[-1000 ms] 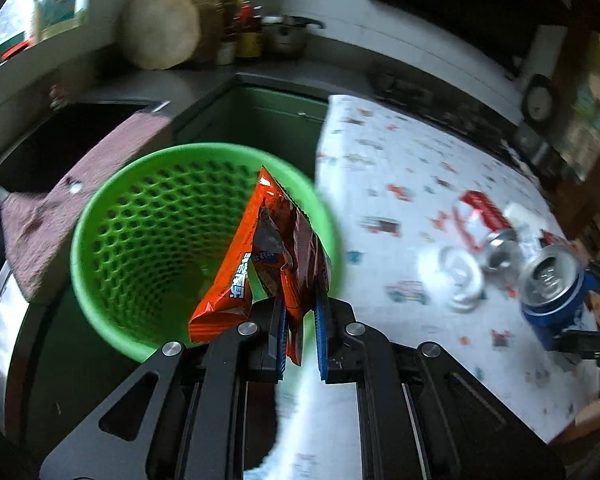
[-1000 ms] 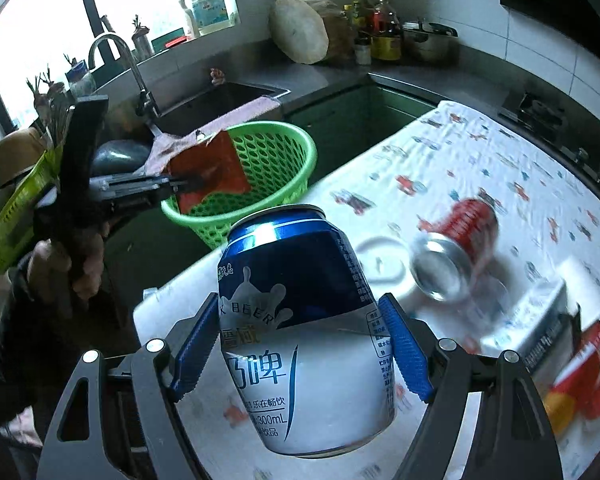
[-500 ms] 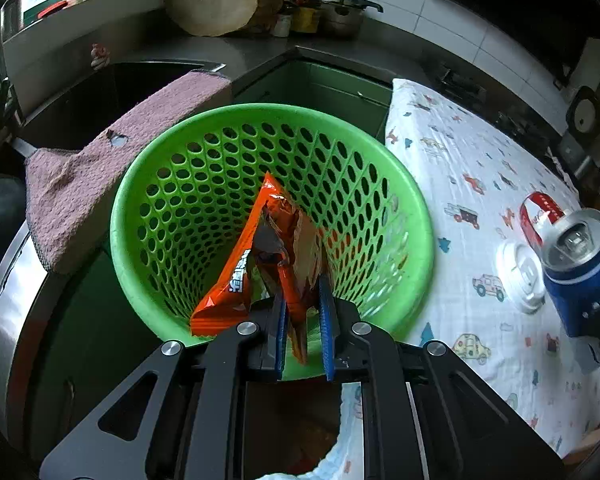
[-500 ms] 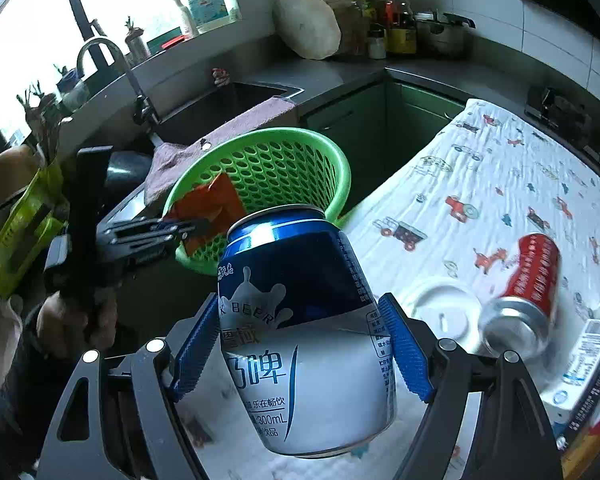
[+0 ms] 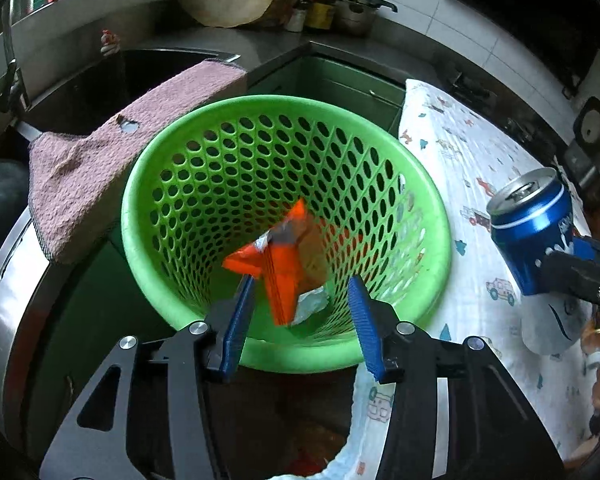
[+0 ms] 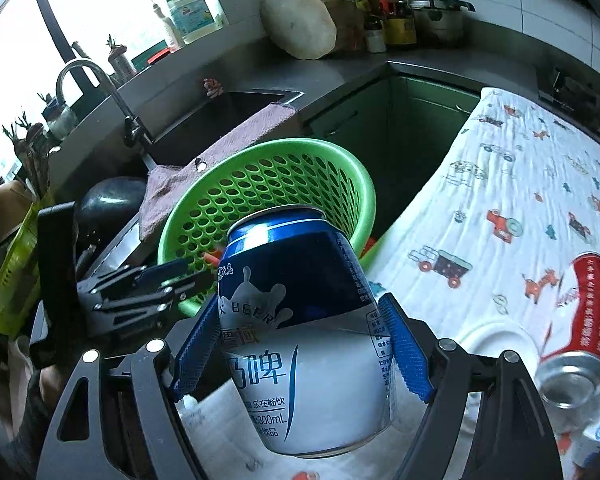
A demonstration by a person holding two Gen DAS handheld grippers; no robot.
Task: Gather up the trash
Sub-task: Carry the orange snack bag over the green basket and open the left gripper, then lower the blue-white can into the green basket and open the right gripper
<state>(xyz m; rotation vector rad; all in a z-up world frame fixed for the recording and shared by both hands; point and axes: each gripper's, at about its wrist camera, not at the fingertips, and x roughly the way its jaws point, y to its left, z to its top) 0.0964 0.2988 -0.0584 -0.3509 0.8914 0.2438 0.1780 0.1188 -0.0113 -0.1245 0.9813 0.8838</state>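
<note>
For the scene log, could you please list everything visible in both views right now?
basket: 1, green, beside the table edge
snack wrapper: 1, orange, inside the basket
beer can: 1, blue and white, held above the table
soda can: 1, red, lying on the tablecloth
lid: 1, white, on the tablecloth by the soda can
tablecloth: 1, white with a vehicle print, over the table
towel: 1, pinkish, draped at the sink
left hand-held gripper: 1, black with blue pads, open over the basket
right hand-held gripper: 1, same colours, gripping the beer can
</note>
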